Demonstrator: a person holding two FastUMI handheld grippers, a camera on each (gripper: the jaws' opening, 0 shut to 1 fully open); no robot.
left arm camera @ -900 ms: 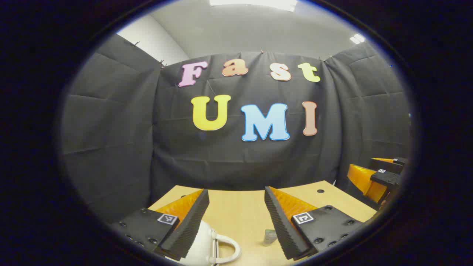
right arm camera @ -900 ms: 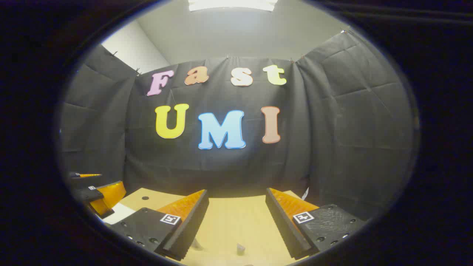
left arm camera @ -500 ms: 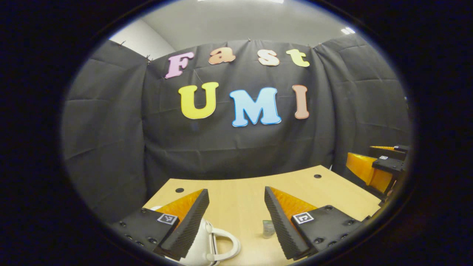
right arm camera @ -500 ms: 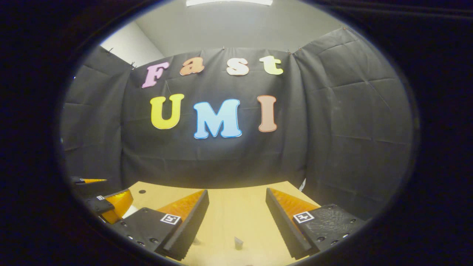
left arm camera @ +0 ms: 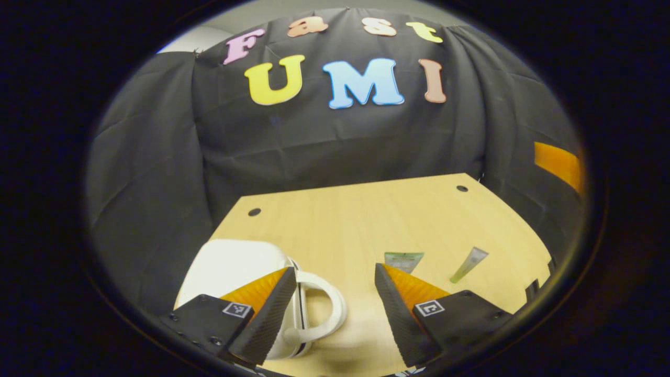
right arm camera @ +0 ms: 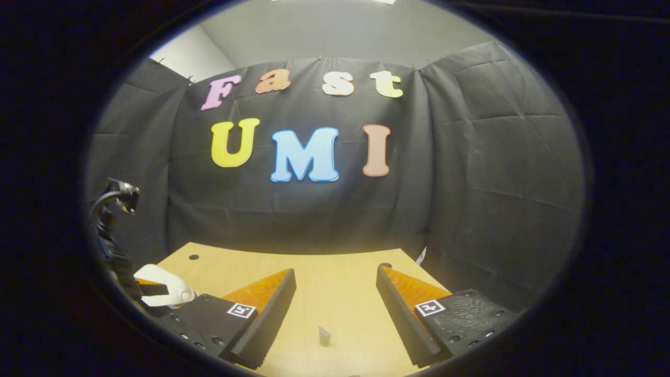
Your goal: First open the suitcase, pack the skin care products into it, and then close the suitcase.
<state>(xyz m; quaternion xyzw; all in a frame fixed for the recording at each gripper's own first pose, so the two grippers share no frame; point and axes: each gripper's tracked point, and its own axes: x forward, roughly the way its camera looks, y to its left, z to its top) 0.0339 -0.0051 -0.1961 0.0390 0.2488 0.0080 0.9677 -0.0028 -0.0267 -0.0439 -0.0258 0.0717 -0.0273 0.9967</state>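
While the white suitcase (left arm camera: 235, 267) lies shut on the bench (left arm camera: 356, 214) under my left gripper (left arm camera: 335, 298), whose jaws are spread above its handle (left arm camera: 324, 309), I judge opening it is the step in hand. My right gripper (right arm camera: 335, 303) hangs spread and empty; two tubes (left arm camera: 403, 260) wait beside the case. Next I must find the lid's seam and lift.

- The white hard-shell suitcase (left arm camera: 235, 264) with a looped handle, at seven o'clock in the left gripper view, is partly hidden behind the left gripper's near finger; its lower end is cut off.
- The flat green-and-white tube (left arm camera: 403, 259) has its lower end hidden behind the other finger.
- In the right gripper view, a small grey object (right arm camera: 324, 335) at six o'clock is too small to identify.
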